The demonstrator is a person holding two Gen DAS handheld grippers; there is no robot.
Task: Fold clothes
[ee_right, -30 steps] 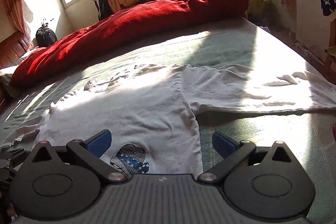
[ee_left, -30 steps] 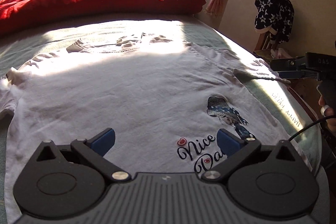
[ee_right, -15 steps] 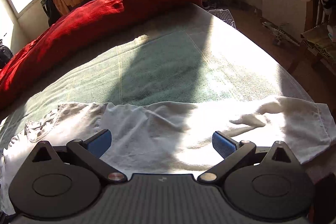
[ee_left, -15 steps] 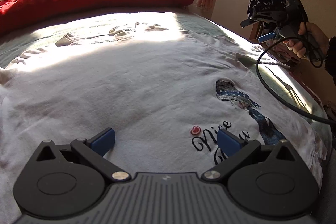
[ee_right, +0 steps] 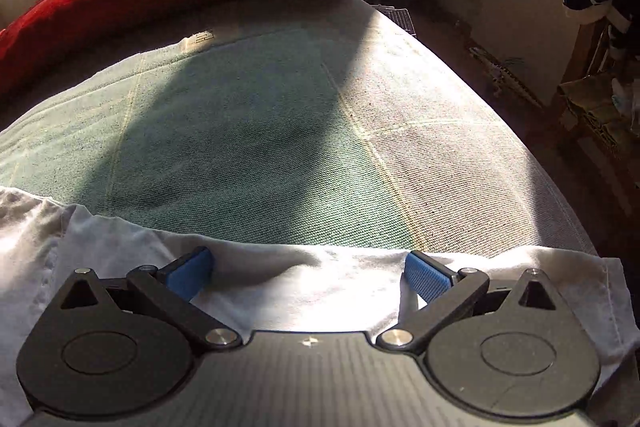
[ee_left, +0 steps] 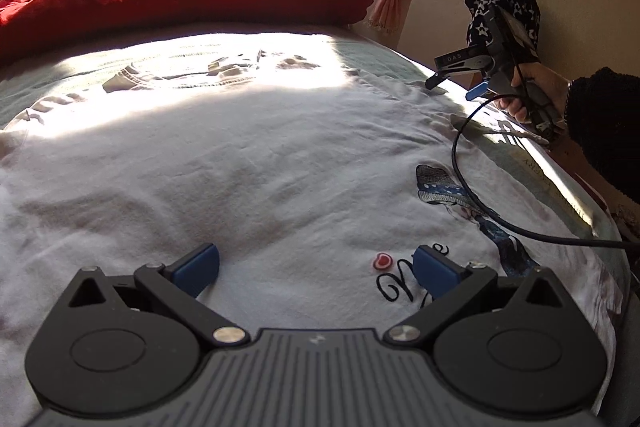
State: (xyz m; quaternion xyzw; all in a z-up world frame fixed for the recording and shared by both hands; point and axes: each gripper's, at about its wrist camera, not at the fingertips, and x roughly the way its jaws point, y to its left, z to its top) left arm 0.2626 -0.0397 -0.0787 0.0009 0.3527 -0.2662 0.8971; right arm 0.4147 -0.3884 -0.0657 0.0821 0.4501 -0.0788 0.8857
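- The shirt [ee_left: 248,155] lies spread flat, print up, on the bed [ee_right: 256,131]; light, limp cotton, best pinched at a hem or seam.
- The right gripper [ee_right: 308,277], fingers spread, is over the sleeve [ee_right: 304,291], perhaps touching it.
- The left gripper [ee_left: 316,267], fingers spread, hovers over the chest.

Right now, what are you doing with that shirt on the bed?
A person is about to fold a white T-shirt spread flat on the bed. The left gripper hovers open over the shirt's printed front. The right gripper is open over the sleeve at the shirt's side. Nothing is folded yet.
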